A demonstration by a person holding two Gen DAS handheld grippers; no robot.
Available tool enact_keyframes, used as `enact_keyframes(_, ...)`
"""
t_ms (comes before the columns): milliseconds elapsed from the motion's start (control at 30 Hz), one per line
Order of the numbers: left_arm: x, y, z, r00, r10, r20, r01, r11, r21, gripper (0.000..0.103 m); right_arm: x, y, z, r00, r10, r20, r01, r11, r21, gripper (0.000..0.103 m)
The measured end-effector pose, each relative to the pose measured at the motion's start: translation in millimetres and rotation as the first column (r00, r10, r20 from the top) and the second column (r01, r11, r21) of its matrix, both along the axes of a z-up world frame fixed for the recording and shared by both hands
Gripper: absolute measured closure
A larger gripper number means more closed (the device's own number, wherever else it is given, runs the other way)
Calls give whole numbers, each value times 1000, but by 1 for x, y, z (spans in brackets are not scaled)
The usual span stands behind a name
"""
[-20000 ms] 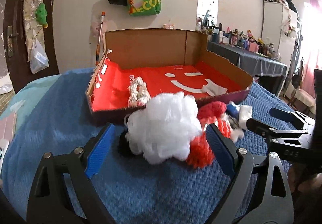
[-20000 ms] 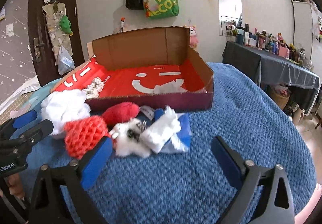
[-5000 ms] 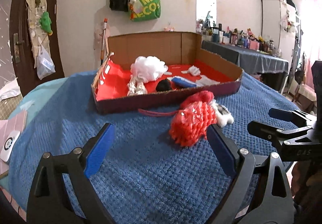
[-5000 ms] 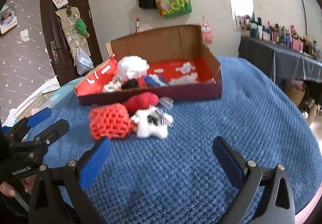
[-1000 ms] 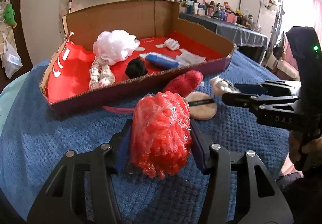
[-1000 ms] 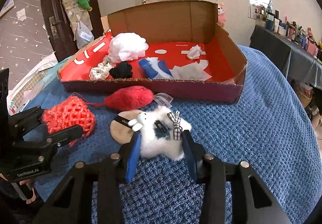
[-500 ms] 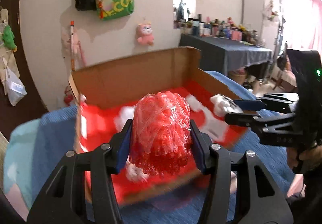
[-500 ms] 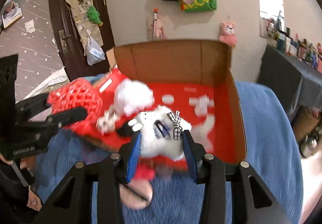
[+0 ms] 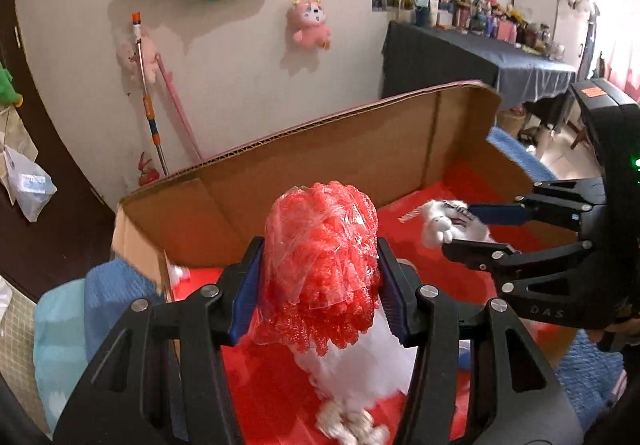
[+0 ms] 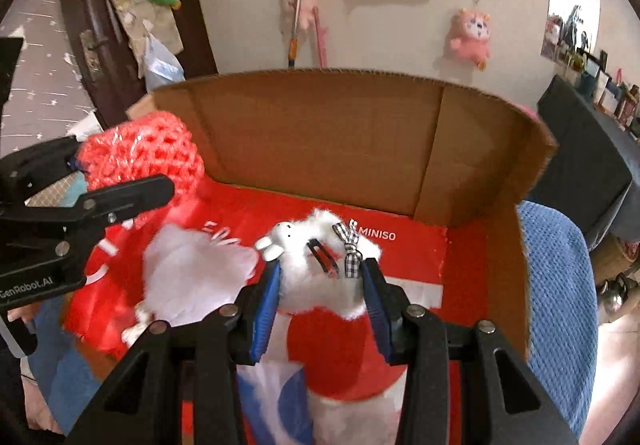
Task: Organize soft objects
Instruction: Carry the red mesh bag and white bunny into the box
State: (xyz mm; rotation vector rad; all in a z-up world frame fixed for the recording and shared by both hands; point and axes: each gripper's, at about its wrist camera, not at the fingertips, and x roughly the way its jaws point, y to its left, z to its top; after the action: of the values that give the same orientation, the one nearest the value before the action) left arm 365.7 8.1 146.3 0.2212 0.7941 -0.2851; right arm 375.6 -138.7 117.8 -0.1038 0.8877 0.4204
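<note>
Red mesh pouf and white plush both held over the box, one in each gripper.
Left gripper fingers pinch the pouf at mid-body; right gripper fingers squeeze the plush at its flanks, under the checked bow. Both look light, squashy and springy, so a grip across the bulk suits; the pouf's plastic wrap may be slick, and the plush could snag by its clip. Below, on the red box floor, lie a white pouf, a blue-and-white item and a pale knotted piece, so free floor seems mostly right and back. Tall cardboard back wall stands close ahead, and the two grippers hang near each other. Blue blanket lies under the box.
</note>
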Motion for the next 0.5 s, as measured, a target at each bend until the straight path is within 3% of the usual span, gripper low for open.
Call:
enact_keyframes(233,24,-7,-24,999,-9,-37,13,994,104,52,34,1,-18,997,-31,-75,29,999,-36,59)
enact_keyframes(500,39,-11,-50,995,16,-98,0,986,164,52,52,7,-32,993,-58,-104,45,991,-124,59)
